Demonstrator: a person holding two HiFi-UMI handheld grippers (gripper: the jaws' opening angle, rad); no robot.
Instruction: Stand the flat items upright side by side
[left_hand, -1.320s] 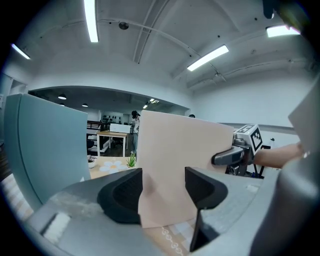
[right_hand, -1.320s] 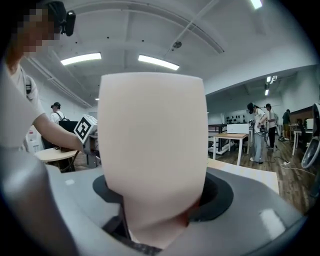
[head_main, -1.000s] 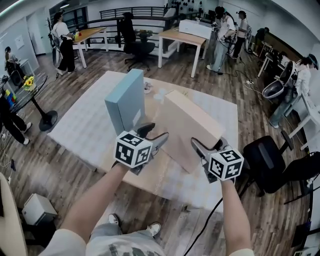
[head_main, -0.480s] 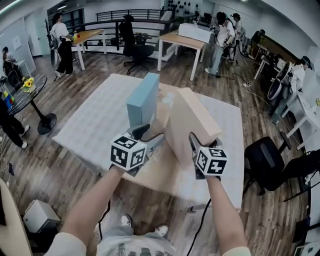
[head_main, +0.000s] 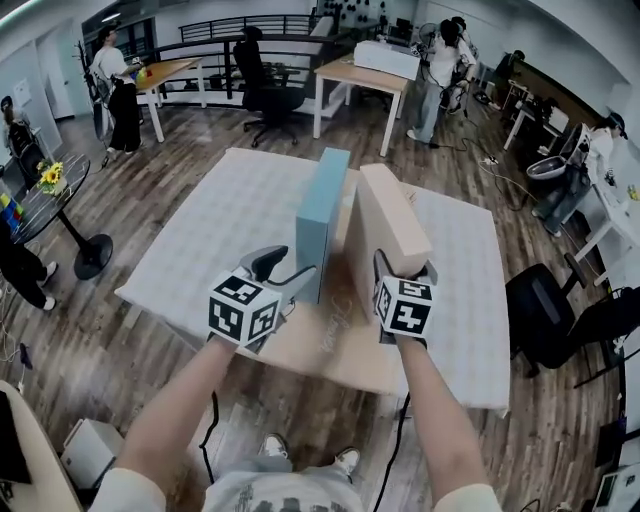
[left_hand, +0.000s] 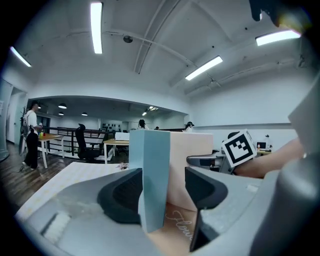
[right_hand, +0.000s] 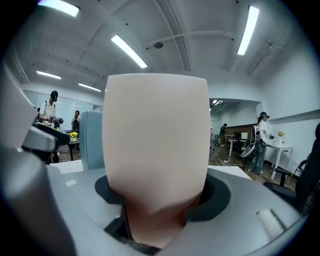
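Note:
A light blue flat box (head_main: 322, 222) stands upright on the cloth-covered table (head_main: 200, 235). Close on its right a wider beige flat box (head_main: 385, 222) also stands upright, roughly parallel to it, with a narrow gap between them. My left gripper (head_main: 285, 272) is at the blue box's near lower edge. The blue box (left_hand: 156, 175) sits between its jaws against the left pad, and a gap shows at the right pad (left_hand: 205, 187). My right gripper (head_main: 405, 268) is shut on the beige box (right_hand: 157, 145) at its near end.
The boxes stand near the table's front middle, on a tan mat (head_main: 335, 335) with script on it. A black office chair (head_main: 560, 320) is at the right and a round side table with flowers (head_main: 50, 185) at the left. Desks and several people fill the back.
The beige box has gone from leaning to upright and now stands close beside the blue box. Both grippers have drawn nearer each other, and the head view has swung.

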